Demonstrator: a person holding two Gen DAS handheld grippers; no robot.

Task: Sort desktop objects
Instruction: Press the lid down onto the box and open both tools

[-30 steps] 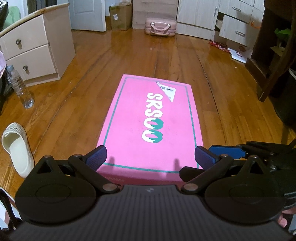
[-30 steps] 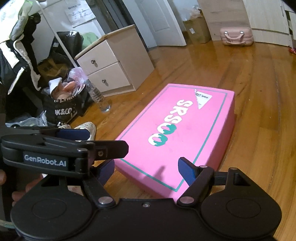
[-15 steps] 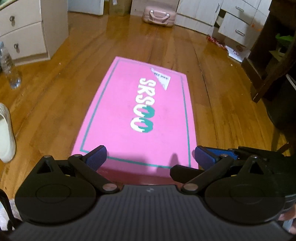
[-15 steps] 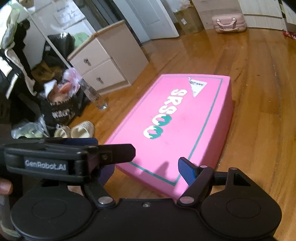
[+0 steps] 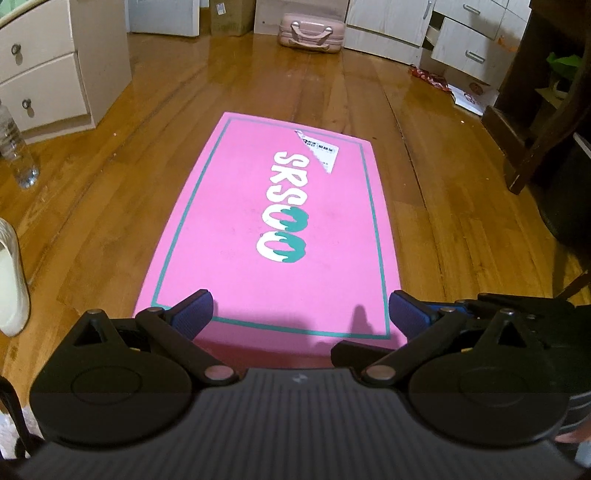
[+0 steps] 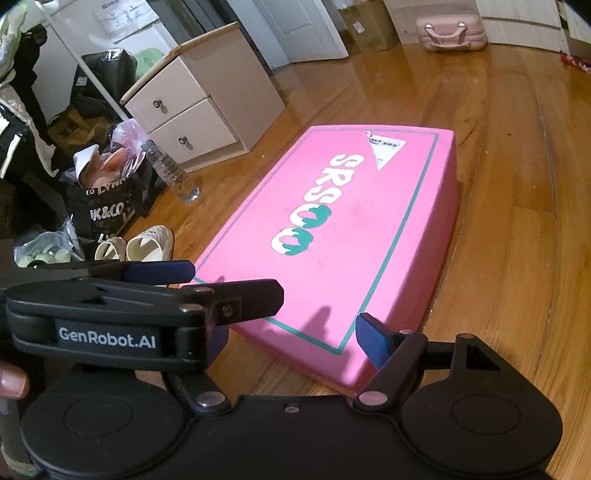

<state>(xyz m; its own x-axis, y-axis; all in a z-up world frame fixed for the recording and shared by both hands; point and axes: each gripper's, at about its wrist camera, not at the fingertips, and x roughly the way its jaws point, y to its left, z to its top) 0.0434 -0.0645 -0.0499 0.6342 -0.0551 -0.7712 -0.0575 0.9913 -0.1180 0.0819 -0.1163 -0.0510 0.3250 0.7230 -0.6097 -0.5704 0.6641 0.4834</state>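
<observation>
A flat pink box [image 5: 273, 236] marked "SRSOO" with a teal border lies shut on the wooden floor; it also shows in the right wrist view [image 6: 343, 236]. My left gripper [image 5: 301, 314] is open and empty, its blue fingertips [image 5: 194, 314] spread over the box's near end. My right gripper [image 6: 291, 339] is open and empty at the box's near right corner. The left gripper's side crosses the right wrist view [image 6: 147, 295]; the right gripper shows at the right edge of the left wrist view [image 5: 509, 306].
A white two-drawer cabinet [image 6: 199, 107] and a plastic bottle [image 6: 170, 171] stand left. Cream slippers [image 6: 136, 245], bags [image 6: 107, 199], a pink suitcase [image 5: 314, 29] far back, dark wooden furniture [image 5: 546, 110] at right.
Both grippers have moved closer over the box's near end, and the views shifted slightly. Both stay open. The box has not moved.
</observation>
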